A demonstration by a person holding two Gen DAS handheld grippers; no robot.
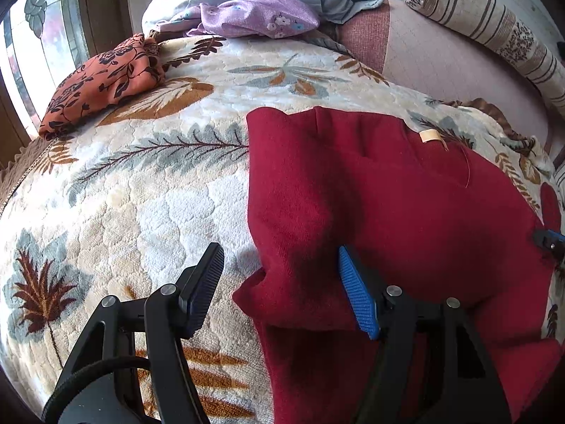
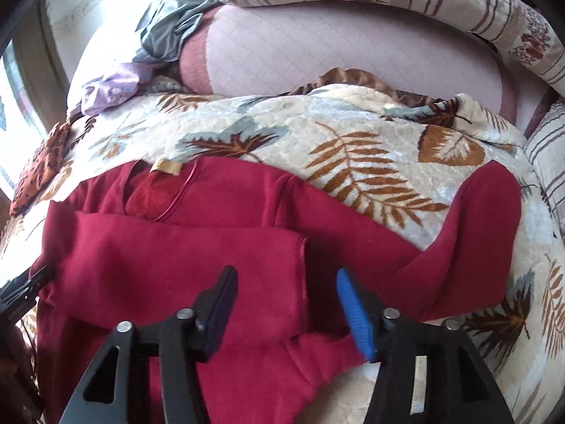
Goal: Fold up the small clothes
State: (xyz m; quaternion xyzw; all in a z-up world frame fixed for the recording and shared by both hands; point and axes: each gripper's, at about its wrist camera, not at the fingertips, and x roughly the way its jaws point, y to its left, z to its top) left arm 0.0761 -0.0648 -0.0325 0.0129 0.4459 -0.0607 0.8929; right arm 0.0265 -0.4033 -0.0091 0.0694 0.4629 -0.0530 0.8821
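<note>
Both tools, left and right, gape over red sweater; orange cloth beyond.

You see a dark red garment of soft, matt, slightly fuzzy knit cloth lying on a plush quilted leaf-print blanket with a thick velvety pile. Behind it the orange floral-print cloth looks thin and smooth. Your left gripper carries matt black plastic arms, shiny metal pins and ribbed pads.
</note>
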